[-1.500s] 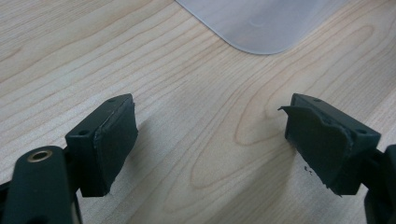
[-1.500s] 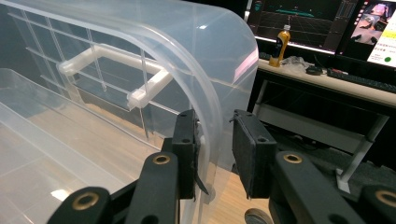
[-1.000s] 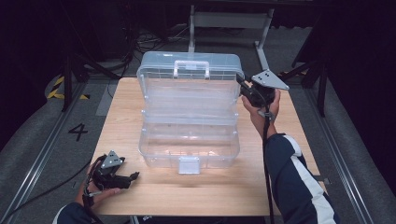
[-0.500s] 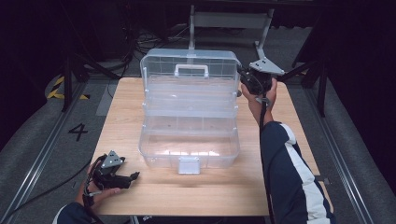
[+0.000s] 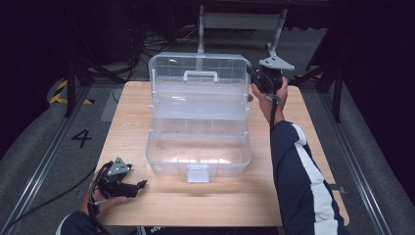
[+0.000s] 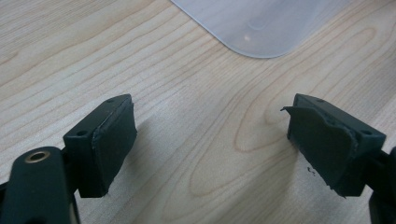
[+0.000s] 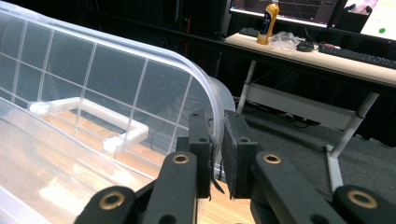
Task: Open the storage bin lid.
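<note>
A clear plastic box (image 5: 198,161) stands open in the middle of the wooden table (image 5: 303,147). Its lid (image 5: 195,66), which carries a white handle (image 5: 200,76), is tipped up at the far side. My right gripper (image 5: 253,74) is shut on the lid's far right rim. In the right gripper view the pads (image 7: 201,140) pinch the curved edge of the lid (image 7: 93,74) above the handle (image 7: 88,114). My left gripper (image 5: 142,185) lies open near the front left corner with nothing between its fingers. The left gripper (image 6: 210,140) looks at bare wood short of the box corner (image 6: 261,23).
A metal stand (image 5: 240,22) rises just behind the table's far edge. Cables lie on the dark floor (image 5: 44,147) to the left. Beyond the lid, a desk (image 7: 327,51) carries a bottle (image 7: 270,16) and a keyboard.
My right gripper moved toward the far edge with the lid's rim, and the lid swung farther up and back. The left gripper kept still.
</note>
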A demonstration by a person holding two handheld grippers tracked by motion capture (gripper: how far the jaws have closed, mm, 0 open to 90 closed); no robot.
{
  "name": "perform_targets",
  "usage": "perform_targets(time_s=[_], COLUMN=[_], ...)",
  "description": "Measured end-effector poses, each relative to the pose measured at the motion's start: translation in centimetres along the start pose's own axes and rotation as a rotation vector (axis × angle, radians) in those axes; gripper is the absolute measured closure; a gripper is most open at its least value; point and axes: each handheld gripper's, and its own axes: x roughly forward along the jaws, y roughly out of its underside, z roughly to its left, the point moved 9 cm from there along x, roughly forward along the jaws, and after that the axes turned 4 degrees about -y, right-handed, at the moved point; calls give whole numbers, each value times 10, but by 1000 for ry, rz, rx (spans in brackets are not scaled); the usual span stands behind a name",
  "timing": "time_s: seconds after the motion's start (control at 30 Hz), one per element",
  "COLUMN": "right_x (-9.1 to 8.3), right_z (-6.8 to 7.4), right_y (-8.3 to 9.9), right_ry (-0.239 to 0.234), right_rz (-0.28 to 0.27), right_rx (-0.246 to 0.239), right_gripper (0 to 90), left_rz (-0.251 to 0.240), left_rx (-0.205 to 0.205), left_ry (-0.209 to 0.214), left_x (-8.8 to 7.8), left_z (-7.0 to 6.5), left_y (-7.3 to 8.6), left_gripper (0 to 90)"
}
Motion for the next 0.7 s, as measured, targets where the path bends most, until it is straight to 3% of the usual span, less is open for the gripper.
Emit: perform_targets(time_s=[0.7], right_x=[21], right_z=[-9], right_y=[6], right_ry=[-9], right_rz=[57], right_rx=[10], right_gripper=[826], left_rz=[-7], left_rx=[1], left_ry=[1], left_x=[1], left_z=[0], left_y=[-1], left_gripper=[158])
